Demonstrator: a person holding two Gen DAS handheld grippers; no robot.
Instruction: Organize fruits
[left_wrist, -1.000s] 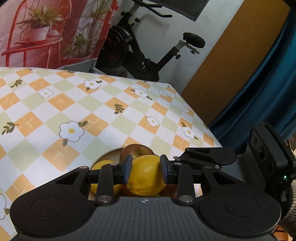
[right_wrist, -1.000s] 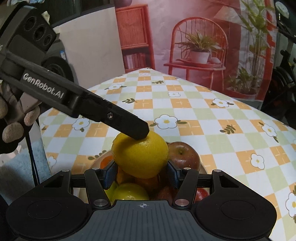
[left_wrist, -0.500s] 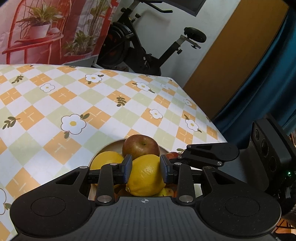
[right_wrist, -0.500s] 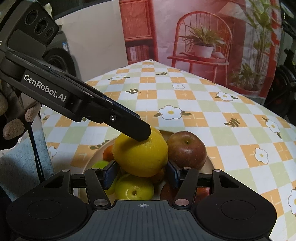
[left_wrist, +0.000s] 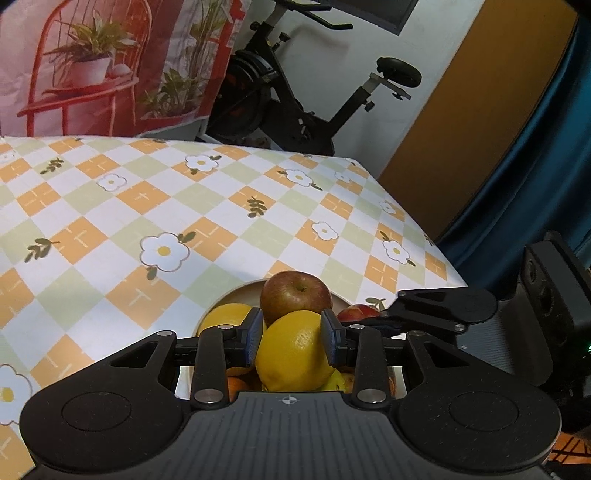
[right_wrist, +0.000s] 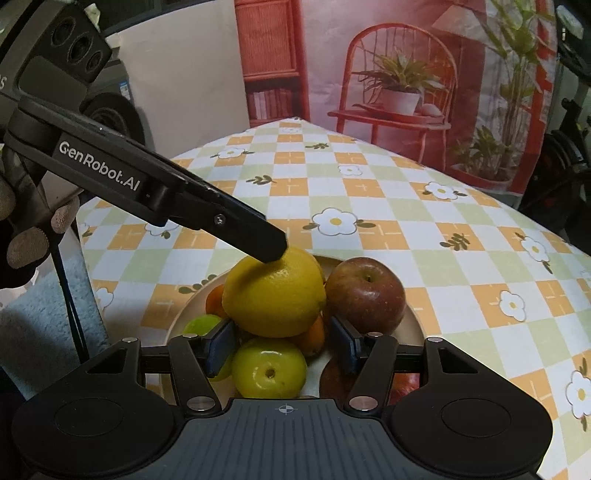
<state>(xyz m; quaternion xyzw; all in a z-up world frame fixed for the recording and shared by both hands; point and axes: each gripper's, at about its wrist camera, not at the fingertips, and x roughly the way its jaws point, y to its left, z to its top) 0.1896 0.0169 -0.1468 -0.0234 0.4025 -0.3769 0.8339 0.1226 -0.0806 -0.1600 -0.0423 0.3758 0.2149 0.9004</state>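
A cream plate on the checked tablecloth holds a pile of fruit. My left gripper is shut on a large yellow citrus fruit at the top of the pile. One of its black fingers touches that fruit from above in the right wrist view. A red apple sits just beyond it. My right gripper stands open low over the plate's near side. A green apple and a small orange lie under its gap, and its pads press on nothing.
Another yellow fruit and a second red apple lie in the plate. The table edge drops off to the right. An exercise bike stands beyond the table. A gloved hand holds the left gripper.
The yellow fruit in my left gripper has shifted slightly out of the right gripper's gap. More of the green apple and the red apple now shows. Both grippers keep their width.
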